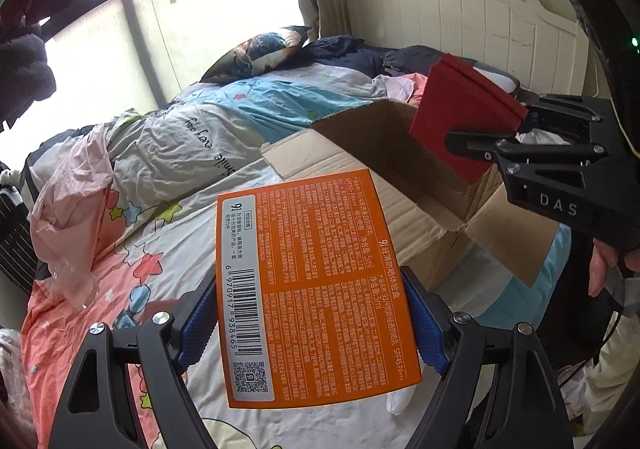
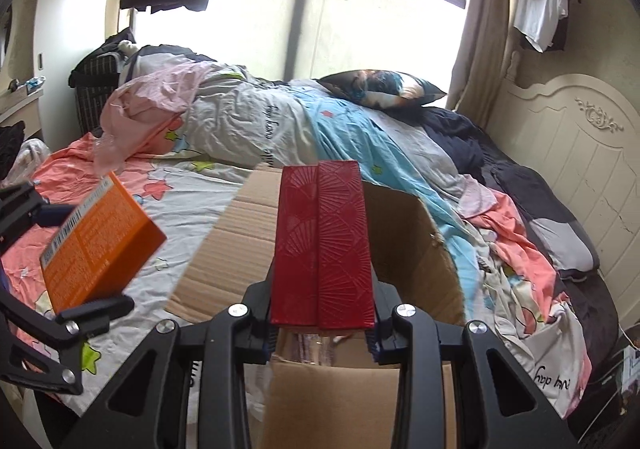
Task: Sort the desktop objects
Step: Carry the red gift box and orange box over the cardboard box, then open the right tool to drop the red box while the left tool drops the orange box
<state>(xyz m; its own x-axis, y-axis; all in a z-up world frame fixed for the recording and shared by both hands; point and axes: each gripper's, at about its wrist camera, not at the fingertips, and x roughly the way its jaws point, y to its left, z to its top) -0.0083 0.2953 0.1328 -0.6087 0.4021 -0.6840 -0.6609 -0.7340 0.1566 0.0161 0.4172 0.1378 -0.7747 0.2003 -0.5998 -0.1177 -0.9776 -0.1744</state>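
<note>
My left gripper [image 1: 314, 323] is shut on a flat orange box [image 1: 316, 285] with a barcode, held above the bed just left of an open cardboard carton [image 1: 404, 193]. The orange box also shows in the right wrist view [image 2: 100, 245], with the left gripper [image 2: 76, 269] around it. My right gripper [image 2: 322, 325] is shut on a red patterned box [image 2: 324, 245] and holds it over the carton's opening [image 2: 412, 245]. In the left wrist view the red box [image 1: 464, 117] and right gripper [image 1: 492, 125] hang above the carton's right side.
The carton sits on a bed with a crumpled quilt [image 2: 248, 121] and a dark pillow [image 2: 384, 87]. A cream headboard [image 2: 580, 153] stands at the right. Loose clothes [image 2: 516, 233] lie beside the carton. A window [image 2: 304, 25] is behind the bed.
</note>
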